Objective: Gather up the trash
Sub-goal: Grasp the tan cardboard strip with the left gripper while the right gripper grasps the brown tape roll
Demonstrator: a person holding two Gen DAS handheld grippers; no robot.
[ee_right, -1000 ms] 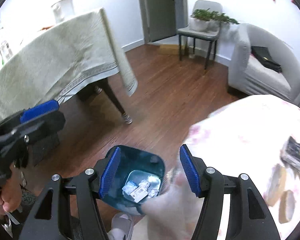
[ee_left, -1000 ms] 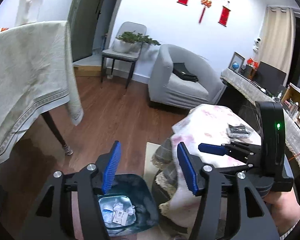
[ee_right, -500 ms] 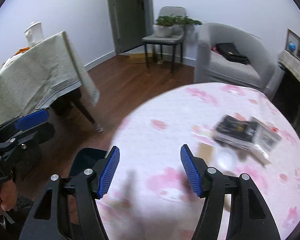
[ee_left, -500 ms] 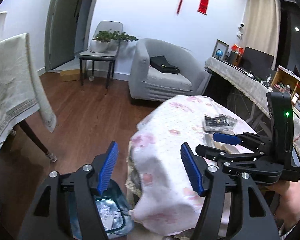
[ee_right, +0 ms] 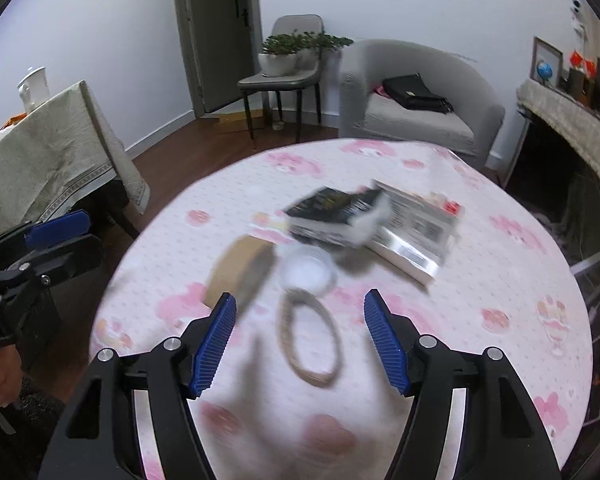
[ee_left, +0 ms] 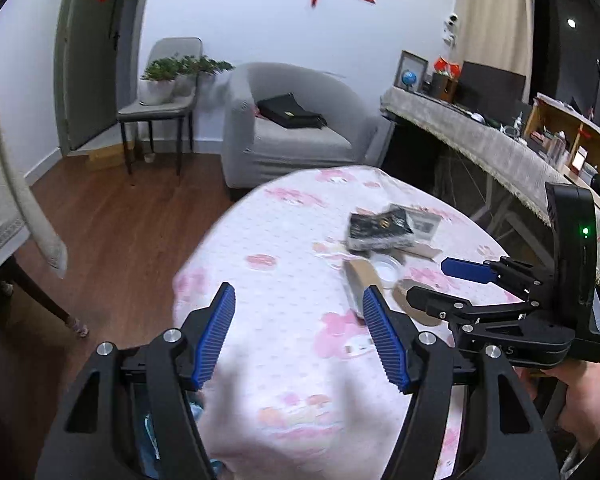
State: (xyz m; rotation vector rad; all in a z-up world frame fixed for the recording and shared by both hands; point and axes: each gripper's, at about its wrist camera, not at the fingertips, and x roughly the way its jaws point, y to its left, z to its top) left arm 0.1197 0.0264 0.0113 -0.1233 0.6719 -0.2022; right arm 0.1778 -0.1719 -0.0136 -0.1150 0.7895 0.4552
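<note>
A: Are the grippers holding something?
B: No. The left gripper (ee_left: pixel 298 334) is empty, jaws apart; the right gripper (ee_right: pixel 300 340) is opening, empty, above the round table (ee_right: pixel 520 280).
A: And the trash?
B: The black packet (ee_right: pixel 332 216), brown tape roll (ee_right: pixel 240 268) and thin ring (ee_right: pixel 310 340) lie on the table's middle.

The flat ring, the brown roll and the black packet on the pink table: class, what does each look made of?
Flat ring: probably cardboard, matte tan, thin-walled. Brown roll: likely a cardboard tape core, dull brown; blur leaves it open. Black packet: seemingly glossy plastic film, crinkled with highlights.
</note>
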